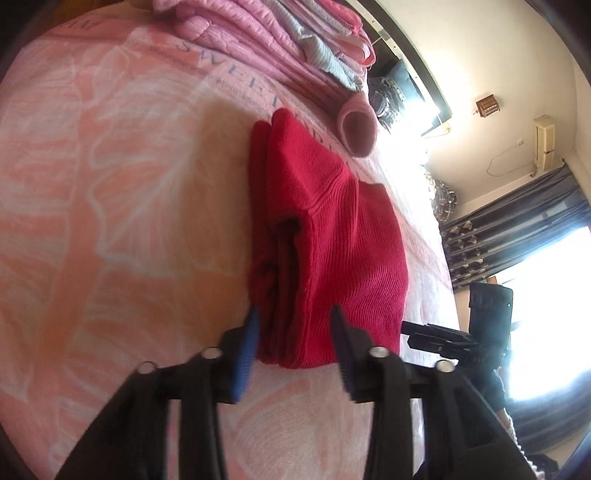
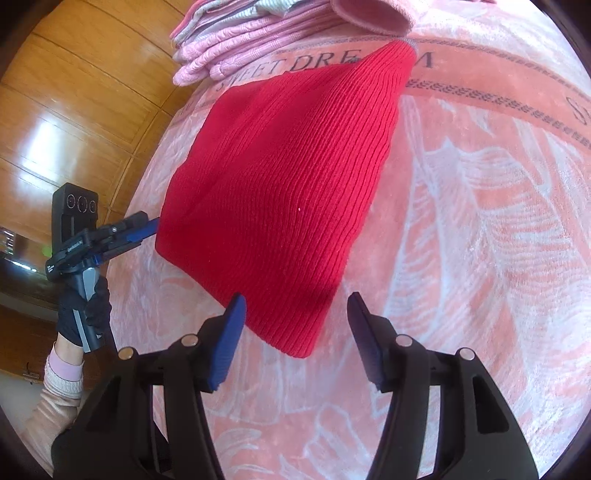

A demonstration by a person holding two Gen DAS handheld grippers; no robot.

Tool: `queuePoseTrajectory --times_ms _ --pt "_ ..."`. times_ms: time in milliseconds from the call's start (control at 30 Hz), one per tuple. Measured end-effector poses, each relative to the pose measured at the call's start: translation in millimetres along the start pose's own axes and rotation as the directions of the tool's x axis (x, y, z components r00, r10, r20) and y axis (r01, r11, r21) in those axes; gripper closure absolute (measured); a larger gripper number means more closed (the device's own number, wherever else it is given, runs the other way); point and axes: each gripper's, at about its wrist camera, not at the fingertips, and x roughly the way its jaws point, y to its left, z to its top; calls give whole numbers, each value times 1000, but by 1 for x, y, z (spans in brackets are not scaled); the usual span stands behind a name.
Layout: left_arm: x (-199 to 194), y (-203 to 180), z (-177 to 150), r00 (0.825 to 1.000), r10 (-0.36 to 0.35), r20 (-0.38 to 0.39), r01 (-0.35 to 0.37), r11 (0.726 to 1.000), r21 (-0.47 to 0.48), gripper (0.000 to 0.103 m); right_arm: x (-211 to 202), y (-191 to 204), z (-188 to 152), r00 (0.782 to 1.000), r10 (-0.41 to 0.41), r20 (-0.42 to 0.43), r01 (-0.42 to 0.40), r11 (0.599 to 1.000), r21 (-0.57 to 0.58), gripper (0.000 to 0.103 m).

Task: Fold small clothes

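Jaws of both grippers gaping wide: left gripper [image 1: 293,328] straddling the red hat's [image 1: 325,236] near edge, right gripper [image 2: 295,321] hovering at its corner, hat stretching far.

**Red knit garment between the left gripper's fingers on the bed**

A folded red knit garment [image 1: 325,236] lies on a bed covered by a pink floral blanket [image 1: 110,184]. The left gripper [image 1: 293,328] has its jaws parted, and the near edge of the garment sits between its blue-padded fingers [image 1: 245,350]. Beyond the garment are a pink knit piece [image 1: 356,125] with an open end and a stack of folded pink bedding [image 1: 266,33]. The right gripper [image 1: 439,341] shows beside the bed's far edge, too small to judge.
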Motion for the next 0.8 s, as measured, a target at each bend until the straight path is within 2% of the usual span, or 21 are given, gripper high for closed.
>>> queuePoseTrajectory --times_ms 100,200,333,467,767,800 --pt "7 6 19 1000 -24 -5 24 999 -35 44 0 -2 2 1000 8 8 -8 1000 13 45" --pt "23 22 30 993 -118 -23 114 985 -130 45 1 -6 1 1000 9 7 -10 1000 23 45" --pt "46 34 36 991 -126 -51 115 979 -169 46 2 -11 0 1000 21 8 -22 999 42 45" --pt "61 36 39 985 -157 -73 144 977 -159 46 -1 -13 0 999 30 18 -31 999 40 45" --pt "99 22 56 959 -250 -130 231 962 -147 45 -10 -23 7 995 78 67 -83 994 77 43" --pt "103 18 57 951 -274 -142 254 957 -143 45 -11 -26 8 993 88 76 -95 992 88 42"
